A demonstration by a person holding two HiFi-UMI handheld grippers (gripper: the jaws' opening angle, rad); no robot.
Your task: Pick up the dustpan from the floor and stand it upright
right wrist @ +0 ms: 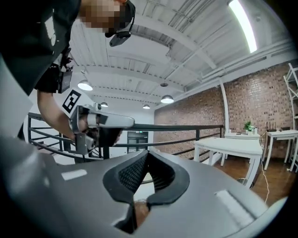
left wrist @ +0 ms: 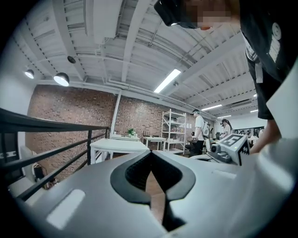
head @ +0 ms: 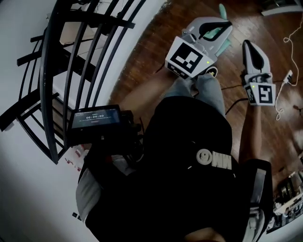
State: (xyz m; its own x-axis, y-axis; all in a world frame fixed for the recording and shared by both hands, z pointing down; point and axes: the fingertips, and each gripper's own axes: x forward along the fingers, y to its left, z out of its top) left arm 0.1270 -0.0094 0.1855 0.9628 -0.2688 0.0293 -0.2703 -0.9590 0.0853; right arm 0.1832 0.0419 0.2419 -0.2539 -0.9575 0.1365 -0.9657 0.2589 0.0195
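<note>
Count: two grippers, one dustpan, one railing, one cable. Grey moulded-plastic left gripper point(head: 228, 27): black ribbed pads, jaws closed tip to tip, nothing between them. Grey moulded-plastic right gripper point(head: 248, 46): same build, jaws fully closed, empty. Each carries one black-and-white marker cube. Teal plastic dustpan point(head: 221, 9): on the brown plank wood floor point(head: 147, 61) below the left gripper, which covers most of it in the head view. A narrow teal end shows past the tips; flat or upright not determinable. Black metal bar railing point(head: 45, 80) bounds the floor at left. Thin white cable point(head: 289, 75) trails just right of the right gripper.
</note>
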